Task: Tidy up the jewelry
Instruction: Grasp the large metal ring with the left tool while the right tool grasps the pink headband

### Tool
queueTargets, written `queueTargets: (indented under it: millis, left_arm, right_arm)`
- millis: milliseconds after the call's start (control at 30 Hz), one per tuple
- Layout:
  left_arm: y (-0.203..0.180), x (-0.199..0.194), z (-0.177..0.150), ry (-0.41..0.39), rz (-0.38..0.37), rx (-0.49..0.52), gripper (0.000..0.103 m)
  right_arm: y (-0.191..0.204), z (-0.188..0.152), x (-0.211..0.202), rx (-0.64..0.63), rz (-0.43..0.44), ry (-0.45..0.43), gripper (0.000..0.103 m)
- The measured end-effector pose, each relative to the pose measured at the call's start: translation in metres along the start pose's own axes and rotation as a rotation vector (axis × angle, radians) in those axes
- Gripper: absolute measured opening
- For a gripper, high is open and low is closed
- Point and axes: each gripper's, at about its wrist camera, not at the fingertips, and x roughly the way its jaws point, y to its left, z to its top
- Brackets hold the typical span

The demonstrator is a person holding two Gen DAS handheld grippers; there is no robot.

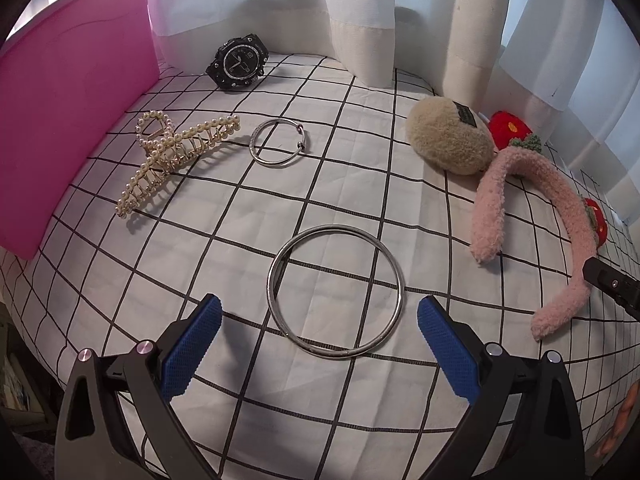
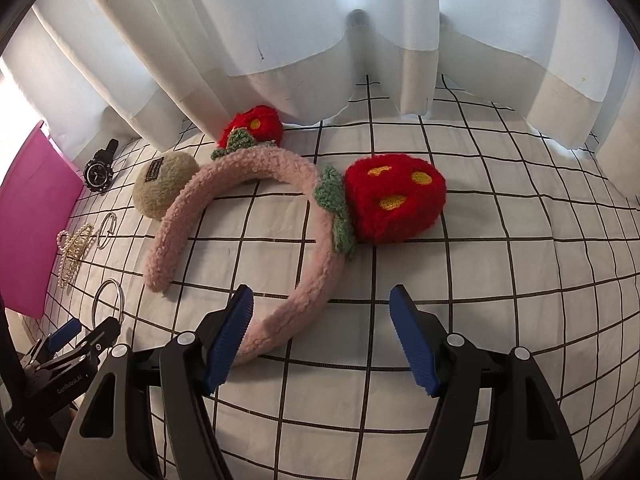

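Observation:
A large silver bangle (image 1: 335,291) lies flat on the checked cloth, just ahead of my open left gripper (image 1: 318,312), whose blue pads stand either side of its near rim without touching. Farther back lie a smaller silver bangle (image 1: 277,142), a pearl hair claw (image 1: 176,156) and a black watch (image 1: 238,62). A fuzzy pink headband (image 2: 248,216) with red strawberries (image 2: 394,198) lies before my open right gripper (image 2: 322,308); the band's near end (image 2: 264,334) rests beside the left pad. Nothing is held.
A pink bin (image 1: 68,120) stands along the left side. A beige plush clip (image 1: 448,140) sits by the headband. White curtains (image 2: 320,40) hang along the back edge. The cloth drops away at the near edge. My left gripper (image 2: 66,346) shows low left in the right wrist view.

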Motion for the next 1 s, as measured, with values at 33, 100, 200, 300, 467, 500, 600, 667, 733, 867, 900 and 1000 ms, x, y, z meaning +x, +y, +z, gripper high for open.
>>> queueTargets:
  millis: [33, 100, 200, 300, 467, 500, 600, 667, 733, 867, 900, 1000]
  left_arm:
    - [0.0, 0.002, 0.0, 0.003, 0.003, -0.003, 0.096]
    - [0.001, 0.004, 0.002, 0.002, 0.013, -0.009, 0.096]
    - [0.0, 0.008, 0.005, -0.001, 0.021, -0.01, 0.097]
    - [-0.001, 0.009, 0.007, -0.011, 0.029, -0.011, 0.097]
    - [-0.003, 0.012, 0.009, -0.03, 0.046, -0.007, 0.098]
    - [-0.003, 0.012, 0.009, -0.033, 0.047, -0.008, 0.098]
    - [-0.003, 0.012, 0.009, -0.04, 0.052, -0.014, 0.098]
    - [-0.003, 0.013, 0.009, -0.045, 0.053, -0.017, 0.098]
    - [-0.004, 0.013, 0.01, -0.05, 0.055, -0.016, 0.098]
    - [-0.003, 0.015, 0.013, -0.064, 0.045, -0.003, 0.098]
    - [-0.003, 0.016, 0.013, -0.068, 0.044, -0.001, 0.098]
    - [-0.003, 0.015, 0.013, -0.074, 0.048, -0.003, 0.098]
  right_arm:
    - [0.0, 0.001, 0.001, -0.003, -0.005, 0.002, 0.068]
    - [0.0, 0.002, 0.004, -0.009, -0.016, 0.001, 0.068]
    - [0.0, 0.005, 0.009, -0.016, -0.037, 0.006, 0.068]
    - [0.0, 0.008, 0.014, -0.029, -0.057, 0.011, 0.068]
    - [0.005, 0.013, 0.024, -0.064, -0.09, 0.021, 0.068]
    - [0.006, 0.013, 0.025, -0.07, -0.099, 0.018, 0.068]
    - [0.009, 0.015, 0.029, -0.081, -0.109, 0.009, 0.068]
    - [0.012, 0.017, 0.032, -0.095, -0.124, 0.006, 0.068]
    - [0.016, 0.019, 0.035, -0.107, -0.137, 0.0, 0.068]
    - [0.018, 0.021, 0.04, -0.116, -0.147, -0.018, 0.071]
    - [0.018, 0.021, 0.041, -0.115, -0.148, -0.024, 0.072]
    - [0.024, 0.022, 0.046, -0.116, -0.154, -0.051, 0.073]
